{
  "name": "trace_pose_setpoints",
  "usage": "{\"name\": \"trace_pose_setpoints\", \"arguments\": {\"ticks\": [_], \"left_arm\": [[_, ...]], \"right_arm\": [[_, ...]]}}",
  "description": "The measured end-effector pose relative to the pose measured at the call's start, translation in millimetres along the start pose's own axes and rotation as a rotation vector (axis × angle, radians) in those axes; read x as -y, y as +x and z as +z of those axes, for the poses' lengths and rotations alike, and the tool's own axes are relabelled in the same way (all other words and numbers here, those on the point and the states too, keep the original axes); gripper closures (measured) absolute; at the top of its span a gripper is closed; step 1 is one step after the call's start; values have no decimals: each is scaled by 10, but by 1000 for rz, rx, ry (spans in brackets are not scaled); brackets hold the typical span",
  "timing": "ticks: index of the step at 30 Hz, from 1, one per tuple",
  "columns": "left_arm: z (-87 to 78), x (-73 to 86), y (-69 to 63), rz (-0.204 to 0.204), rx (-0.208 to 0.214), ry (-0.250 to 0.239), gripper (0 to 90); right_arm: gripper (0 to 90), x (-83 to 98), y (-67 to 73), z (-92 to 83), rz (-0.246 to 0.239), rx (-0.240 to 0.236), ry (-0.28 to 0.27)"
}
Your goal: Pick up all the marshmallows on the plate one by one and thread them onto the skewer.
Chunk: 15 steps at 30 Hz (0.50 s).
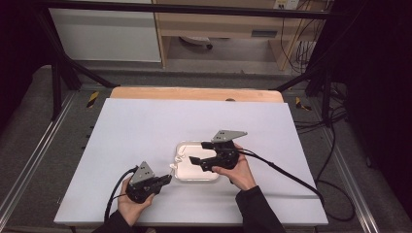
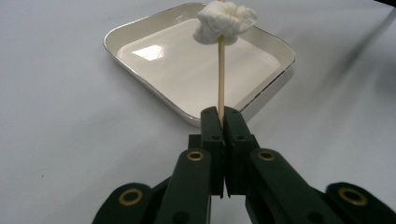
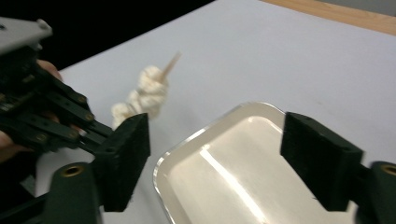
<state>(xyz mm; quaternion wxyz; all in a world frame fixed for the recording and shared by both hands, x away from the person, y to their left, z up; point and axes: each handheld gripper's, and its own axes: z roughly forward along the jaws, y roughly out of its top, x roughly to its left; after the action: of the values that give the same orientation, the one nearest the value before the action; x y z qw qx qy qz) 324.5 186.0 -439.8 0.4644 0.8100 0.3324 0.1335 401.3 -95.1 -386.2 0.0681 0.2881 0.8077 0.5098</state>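
Your left gripper has its fingers pressed together on the lower end of a skewer, pinching it so the stick rises from them. The skewer carries white lumps, soft-looking, maybe marshmallow; what they are is hard to make out. In the left gripper view the top of the lumps and the skewer's tip are cut off by the upper edge. In the right gripper view the pointed tip pokes out past the lumps, and the lower lumps are partly hidden behind your right gripper's near finger.

Your right gripper has its fingers spread wide, with nothing between them. It hovers above the tray, a shallow white dish with a shiny rim, and that view cuts off the tray's near side.

In the high view the tray lies near the middle of the desk, your right gripper covers part of it, and your left gripper sits just beside its near left corner. There the skewer and lumps are a small pale smear at that corner; whether they hang over the rim or beside it you cannot tell.
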Motion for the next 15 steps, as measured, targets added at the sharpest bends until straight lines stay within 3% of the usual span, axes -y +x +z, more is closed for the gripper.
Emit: {"name": "trace_pose_setpoints", "arguments": {"ticks": [5, 11, 15], "left_arm": [[-6, -7, 9, -6, 2, 2, 884], [-18, -16, 20, -18, 6, 4, 884], [-35, -34, 27, -18, 9, 10, 884]], "right_arm": [[92, 126, -106, -97, 9, 67, 42], [31, 351, -253, -232, 63, 118, 86], [10, 485, -311, -329, 56, 156, 110]]}}
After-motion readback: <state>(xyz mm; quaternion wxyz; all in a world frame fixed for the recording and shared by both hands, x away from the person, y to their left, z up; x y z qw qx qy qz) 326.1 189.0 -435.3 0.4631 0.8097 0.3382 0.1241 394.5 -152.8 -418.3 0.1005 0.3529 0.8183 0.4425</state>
